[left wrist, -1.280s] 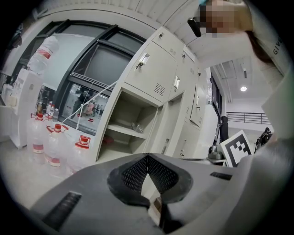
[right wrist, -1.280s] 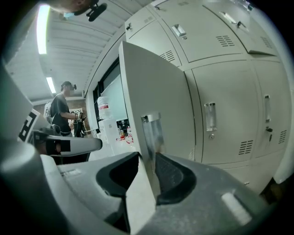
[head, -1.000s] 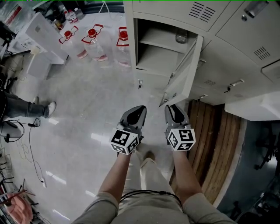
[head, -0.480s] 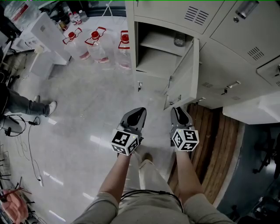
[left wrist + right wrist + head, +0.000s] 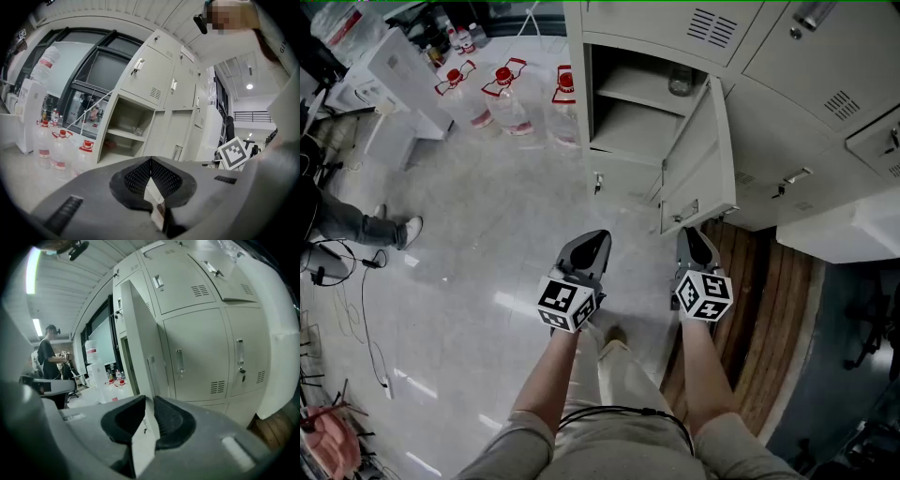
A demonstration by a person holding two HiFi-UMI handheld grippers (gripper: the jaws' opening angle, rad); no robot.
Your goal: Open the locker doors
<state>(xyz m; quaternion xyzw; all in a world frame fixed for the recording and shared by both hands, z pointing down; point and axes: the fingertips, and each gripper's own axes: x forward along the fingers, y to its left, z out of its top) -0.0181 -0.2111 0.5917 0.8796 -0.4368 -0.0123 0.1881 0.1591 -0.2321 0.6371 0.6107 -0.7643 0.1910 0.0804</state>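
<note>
The head view alone shows the whole layout. The locker door is swung well out from the open locker, and its lower free corner is just above the right tool. The left tool hangs beside the right one over the pale floor, clear of the door. Wooden boards run along the base of the closed lockers on the right.

The left gripper view looks into the open locker instead. A shelf there carries a clear jar, and red-capped water bottles stand on the floor to its left. The right tool's marker cube shows at the right edge of this view.

The right gripper view sees the door nearly edge-on, straight ahead. Past it are closed doors with handles and vents, and a person stands far off to the left.

The left tool's jaws are pressed together at the tips, with nothing between them. The right tool's jaws have just been closing and now leave only a narrow slit. The pads pinch nothing, and only a pale surface shows through the gap. The door's edge rises in line with that slit, but I cannot tell whether the tips touch it.

Both bare forearms reach forward side by side. The tools point ahead and slightly down, with their marker cubes nearest the body.
</note>
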